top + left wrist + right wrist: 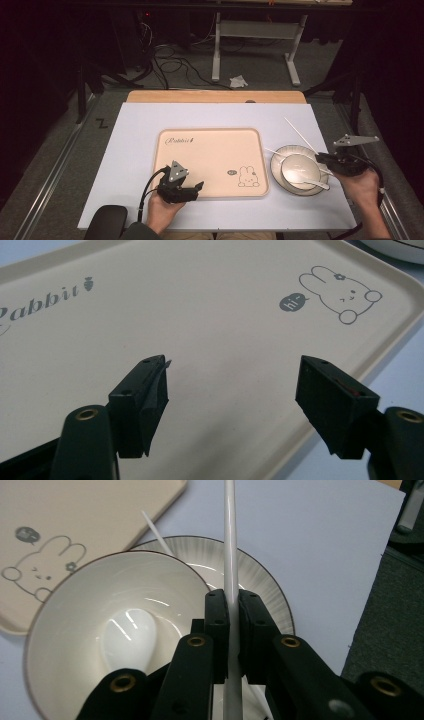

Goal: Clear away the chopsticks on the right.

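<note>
My right gripper point(321, 158) point(230, 611) is shut on a white chopstick point(299, 133) point(230, 535), which sticks out up and away over the white mat. It hovers at the right edge of a white bowl point(296, 167) point(75, 600) that sits on a striped plate point(276, 167) point(270, 585). A white spoon point(312, 182) point(129, 635) lies in the bowl. A second chopstick point(272, 151) point(156, 530) rests across the plate. My left gripper point(198, 190) point(232, 385) is open over the near part of the beige rabbit tray point(210, 150) point(200, 300), with nothing between its fingers.
The tray and plate lie on a white mat point(135, 150) over a wooden table point(215, 96). The mat's right edge point(370, 595) runs close beside the plate. Beyond the table are cables and a white desk frame point(255, 30) on the floor.
</note>
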A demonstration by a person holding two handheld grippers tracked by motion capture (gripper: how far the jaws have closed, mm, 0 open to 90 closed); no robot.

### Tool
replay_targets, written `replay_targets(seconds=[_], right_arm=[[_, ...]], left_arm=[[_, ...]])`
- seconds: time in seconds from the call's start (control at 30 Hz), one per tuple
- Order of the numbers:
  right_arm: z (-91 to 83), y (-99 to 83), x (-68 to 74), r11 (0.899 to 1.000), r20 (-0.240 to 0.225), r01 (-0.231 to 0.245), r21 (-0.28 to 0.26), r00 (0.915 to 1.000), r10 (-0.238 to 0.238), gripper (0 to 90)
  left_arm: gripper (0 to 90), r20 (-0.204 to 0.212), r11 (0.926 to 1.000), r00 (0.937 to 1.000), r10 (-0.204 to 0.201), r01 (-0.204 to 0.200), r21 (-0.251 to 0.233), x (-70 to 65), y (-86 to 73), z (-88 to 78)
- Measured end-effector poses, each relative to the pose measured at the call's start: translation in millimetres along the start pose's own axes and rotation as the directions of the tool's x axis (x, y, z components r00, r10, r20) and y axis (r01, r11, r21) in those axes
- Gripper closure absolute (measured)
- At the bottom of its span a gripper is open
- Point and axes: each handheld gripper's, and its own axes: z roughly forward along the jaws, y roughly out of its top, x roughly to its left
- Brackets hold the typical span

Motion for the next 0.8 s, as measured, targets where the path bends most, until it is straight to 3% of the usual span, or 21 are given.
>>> replay_targets(seconds=[0.23, 0.33, 0.43, 0.63, 0.8], right_arm=[[-14.2, -3.3, 23.8, 0.999, -0.003, -0.024, -0.027, 0.9997, 0.024, 85.5], [-16.9, -4.2, 30.7, 0.999, -0.007, -0.028, -0.034, 0.9996, 0.028, 85.5], [-21.2, -5.0, 46.6, 0.999, -0.017, -0.020, -0.041, 0.9997, 0.019, 85.5], [-22.8, -4.0, 63.9, 0.998, -0.042, -0.021, -0.054, 0.9990, 0.019, 85.4], [-12.2, 0.6, 81.6, 0.998, -0.097, -0.031, -0.049, 0.9949, 0.026, 85.5]], left_arm=[[29.8, 0.011, 1.0000, 0.9999, -0.002, 0.002, -0.003, 1.1, 3.7, 5.5], [30.0, 0.019, 0.9999, 0.9997, 0.013, -0.013, -0.002, -1.2, 6.2, 7.4], [29.9, 0.028, 0.9996, 0.9992, 0.029, -0.029, -0.004, -3.8, 8.3, 8.2], [29.6, 0.044, 0.9992, 0.9983, 0.038, -0.039, 0.008, -6.1, 9.7, 12.4], [29.4, 0.045, 0.9988, 0.9979, 0.047, -0.048, 0.014, -7.6, 10.1, 14.3]])
